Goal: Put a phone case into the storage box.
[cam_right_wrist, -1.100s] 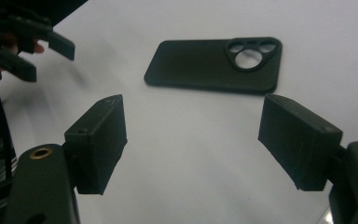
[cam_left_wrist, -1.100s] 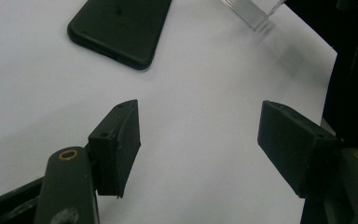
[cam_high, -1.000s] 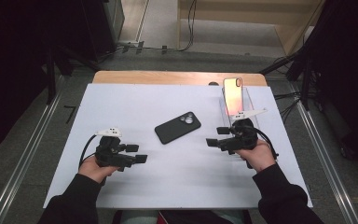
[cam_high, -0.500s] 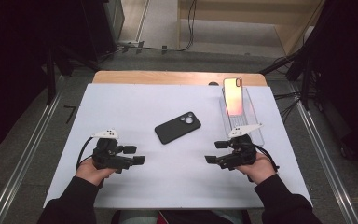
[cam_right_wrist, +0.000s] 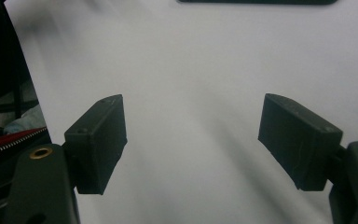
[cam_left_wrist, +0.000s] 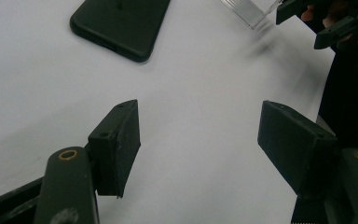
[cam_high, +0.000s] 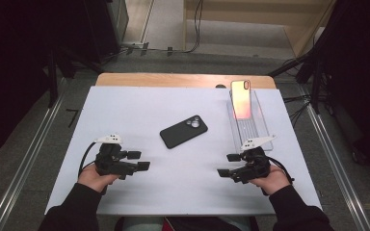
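A black phone [cam_high: 184, 131] lies face down in the middle of the white table [cam_high: 139, 110]; its near end also appears in the left gripper view [cam_left_wrist: 121, 25]. A second phone with an orange-pink back [cam_high: 241, 99] leans upright in a clear plastic stand [cam_high: 250, 127] at the right. My left gripper [cam_high: 140, 160] rests at the front left, open, with bare table between its jaws [cam_left_wrist: 198, 135]. At the front right my right gripper [cam_high: 228, 164] is open too and holds nothing [cam_right_wrist: 191, 135]; it points left, just in front of the stand.
The table's wooden far edge [cam_high: 183, 79] borders a floor with cables [cam_high: 192, 45]. Metal rails [cam_high: 33, 144] run along both sides. Dark equipment [cam_high: 361, 72] stands at the right. My right hand's gripper [cam_left_wrist: 326, 23] shows at the top right of the left gripper view.
My right gripper has drawn back toward the near edge of the table and come lower, away from the stand. The left gripper and both phones have stayed put.
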Demonstrator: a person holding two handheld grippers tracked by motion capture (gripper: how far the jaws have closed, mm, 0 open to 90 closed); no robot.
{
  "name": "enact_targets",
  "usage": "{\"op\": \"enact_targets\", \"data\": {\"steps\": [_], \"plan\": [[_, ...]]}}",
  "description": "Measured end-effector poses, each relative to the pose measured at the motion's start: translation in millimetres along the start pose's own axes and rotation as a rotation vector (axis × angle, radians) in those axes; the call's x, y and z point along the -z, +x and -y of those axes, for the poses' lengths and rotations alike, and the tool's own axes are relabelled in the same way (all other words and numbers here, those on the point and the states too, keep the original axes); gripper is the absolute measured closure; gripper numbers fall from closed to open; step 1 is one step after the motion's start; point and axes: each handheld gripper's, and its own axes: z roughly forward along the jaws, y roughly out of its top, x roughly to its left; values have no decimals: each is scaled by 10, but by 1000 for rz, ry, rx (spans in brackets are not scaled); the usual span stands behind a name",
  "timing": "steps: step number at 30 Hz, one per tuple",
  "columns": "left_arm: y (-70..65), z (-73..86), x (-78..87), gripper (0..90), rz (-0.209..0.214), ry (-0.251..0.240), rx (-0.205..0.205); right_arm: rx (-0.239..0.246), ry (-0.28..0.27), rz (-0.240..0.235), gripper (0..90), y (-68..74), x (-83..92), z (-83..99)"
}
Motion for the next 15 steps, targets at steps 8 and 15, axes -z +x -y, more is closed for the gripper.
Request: {"op": "enact_targets", "data": {"steps": [8,15], "plan": [[-14,-102,-31,214,-8,-21,-43,0,7,5,216,1,15,76],[-17,-253,-131,0,18,-4,-97,-12,5,-1,215,-5,52,134]]}}
